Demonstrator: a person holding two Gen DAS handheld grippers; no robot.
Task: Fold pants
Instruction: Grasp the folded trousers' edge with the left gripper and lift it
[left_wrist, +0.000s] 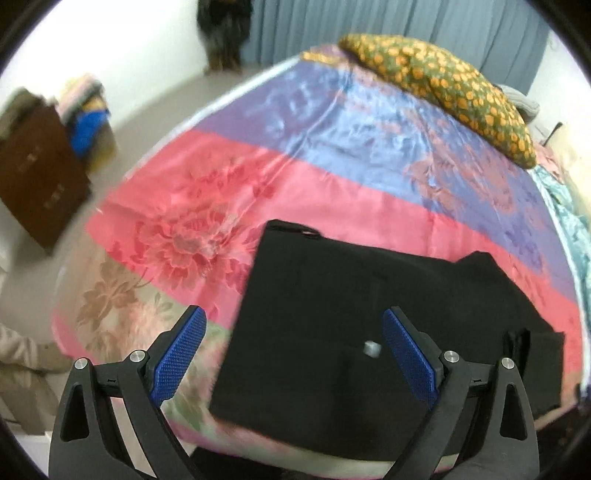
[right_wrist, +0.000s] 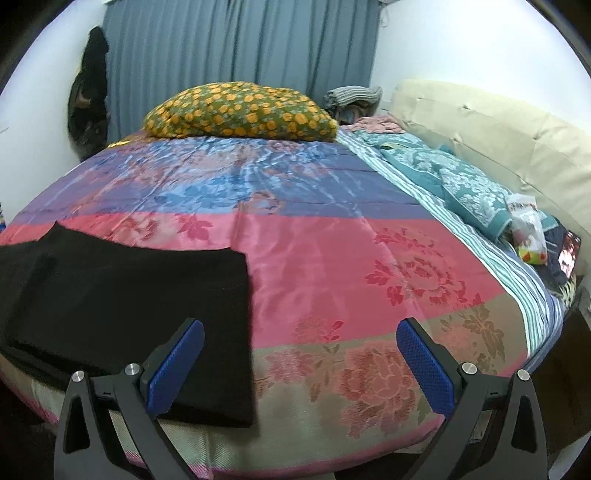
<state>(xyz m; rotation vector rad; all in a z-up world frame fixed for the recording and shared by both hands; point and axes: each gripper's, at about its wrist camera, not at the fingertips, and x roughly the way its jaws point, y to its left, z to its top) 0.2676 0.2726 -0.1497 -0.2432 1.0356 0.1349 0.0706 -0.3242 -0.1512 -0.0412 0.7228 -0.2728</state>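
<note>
Black pants (left_wrist: 332, 332) lie folded flat in a rough rectangle on the pink and blue floral bedspread (left_wrist: 295, 155), near the bed's front edge. A small grey button (left_wrist: 371, 349) shows on them. My left gripper (left_wrist: 293, 350) is open and empty, hovering above the pants' left part. In the right wrist view the pants (right_wrist: 129, 314) lie at the lower left. My right gripper (right_wrist: 300, 363) is open and empty, above the pants' right edge and the bedspread (right_wrist: 332, 258).
An orange-dotted green pillow (right_wrist: 240, 110) lies at the far side of the bed. Teal bedding (right_wrist: 461, 184), a plastic bag (right_wrist: 528, 232) and a cream headboard (right_wrist: 498, 129) are at the right. A brown cabinet (left_wrist: 33, 166) stands on the floor at left. Grey curtain (right_wrist: 240, 44) behind.
</note>
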